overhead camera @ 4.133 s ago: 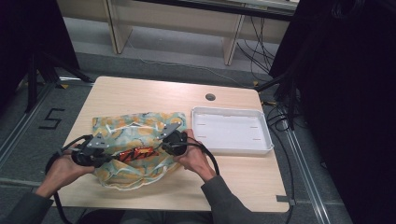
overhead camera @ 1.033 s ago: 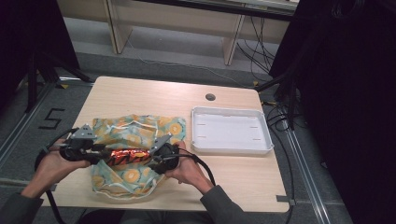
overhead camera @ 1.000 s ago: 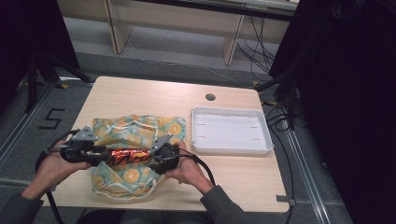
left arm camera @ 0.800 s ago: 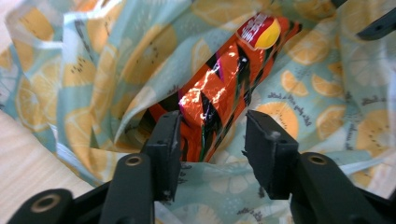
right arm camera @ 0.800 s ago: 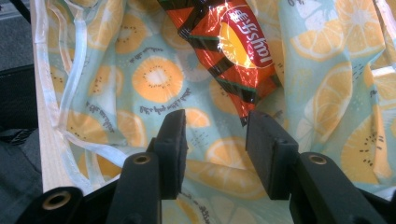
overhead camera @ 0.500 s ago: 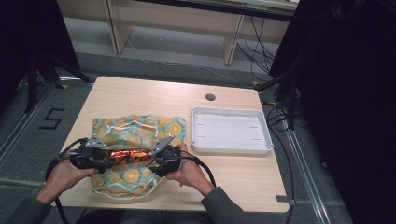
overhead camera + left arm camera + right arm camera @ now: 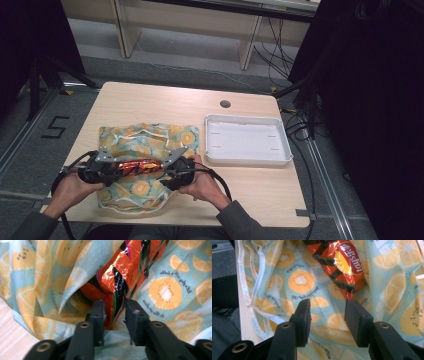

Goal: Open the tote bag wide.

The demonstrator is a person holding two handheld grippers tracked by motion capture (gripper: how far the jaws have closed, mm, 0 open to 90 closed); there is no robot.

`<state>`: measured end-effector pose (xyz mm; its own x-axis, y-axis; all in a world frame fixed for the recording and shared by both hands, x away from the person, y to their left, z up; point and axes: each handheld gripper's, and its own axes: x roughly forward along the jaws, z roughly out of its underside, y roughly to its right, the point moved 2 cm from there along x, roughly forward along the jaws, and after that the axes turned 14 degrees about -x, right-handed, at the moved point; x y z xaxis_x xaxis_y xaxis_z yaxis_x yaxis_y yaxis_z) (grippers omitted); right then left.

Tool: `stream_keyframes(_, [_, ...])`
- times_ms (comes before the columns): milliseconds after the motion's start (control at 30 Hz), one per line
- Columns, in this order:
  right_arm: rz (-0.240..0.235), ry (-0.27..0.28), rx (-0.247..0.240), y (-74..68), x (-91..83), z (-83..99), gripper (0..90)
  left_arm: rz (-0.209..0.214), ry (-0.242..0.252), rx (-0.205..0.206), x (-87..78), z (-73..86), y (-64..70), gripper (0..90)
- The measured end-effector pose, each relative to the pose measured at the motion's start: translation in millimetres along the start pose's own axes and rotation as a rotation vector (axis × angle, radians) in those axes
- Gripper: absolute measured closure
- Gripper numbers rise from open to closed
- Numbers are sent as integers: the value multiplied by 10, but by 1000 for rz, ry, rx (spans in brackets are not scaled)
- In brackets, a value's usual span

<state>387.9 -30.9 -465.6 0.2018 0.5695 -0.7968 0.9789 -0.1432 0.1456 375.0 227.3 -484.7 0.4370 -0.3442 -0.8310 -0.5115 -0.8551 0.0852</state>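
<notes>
**A:** What do you count on the table (image 7: 125, 102)?

**B:** I count one fruit-print cloth bag (image 7: 145, 137), one orange-and-black snack packet (image 7: 137, 166) and one white tray (image 7: 248, 141); the tray lies just beside the bag, on its right, with nothing in it; the packet lies across the bag's near half, partly wrapped in its folds.

**A:** And the grippers?

**B:** I have two; my left gripper (image 7: 107, 172) sits at the packet's left end, over the bag's left edge; in the left gripper view (image 7: 113, 312) its jaws are clenched on the crinkled foil of the packet (image 7: 120, 277), with bag cloth (image 7: 42, 277) bunched on either side; my right gripper (image 7: 167, 175) sits at the packet's right end, over the bag's right part; in the right gripper view (image 7: 327, 312) its jaws stand released, a clear gap between them, hanging over the bag's cloth (image 7: 299, 282) just short of the packet (image 7: 339, 265); I cannot tell whether they touch the cloth.
</notes>
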Motion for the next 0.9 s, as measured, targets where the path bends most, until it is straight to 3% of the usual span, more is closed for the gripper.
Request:
stream_keyframes(100, [20,19,-22,27,-9,5,569,-13,4,33,-14,-10,-4,820])
stream_keyframes(167, [17,17,-1,20,-24,8,569,-24,13,47,-12,-12,-1,857])
stream_keyframes(200, [25,25,-17,39,-29,12,569,-15,2,43,-12,-14,5,871])
stream_keyframes(233, [15,21,5,27,-38,16,569,-19,2,55,-26,-17,8,879])
stream_keyframes(267, [20,26,-8,42,-42,20,569,-18,27,65,-26,-21,13,882])
stream_keyframes(400, [19,34,8,54,-78,40,567,17,28,70,-132,-76,47,894])
stream_keyframes(433, [27,38,-1,73,-86,47,566,14,35,92,-164,-96,51,894])
stream_keyframes(500, [28,38,4,85,-109,59,562,31,62,80,-206,-115,82,895])
stream_keyframes(633, [43,41,27,102,-149,88,553,57,67,112,-308,-157,90,896])
stream_keyframes(733, [47,48,28,121,-163,99,549,70,85,98,-394,-182,112,896])
stream_keyframes(867, [45,51,29,125,-175,98,540,80,96,116,-531,-212,114,897])
stream_keyframes(900, [49,52,48,114,-174,98,536,87,92,120,-567,-216,119,896])
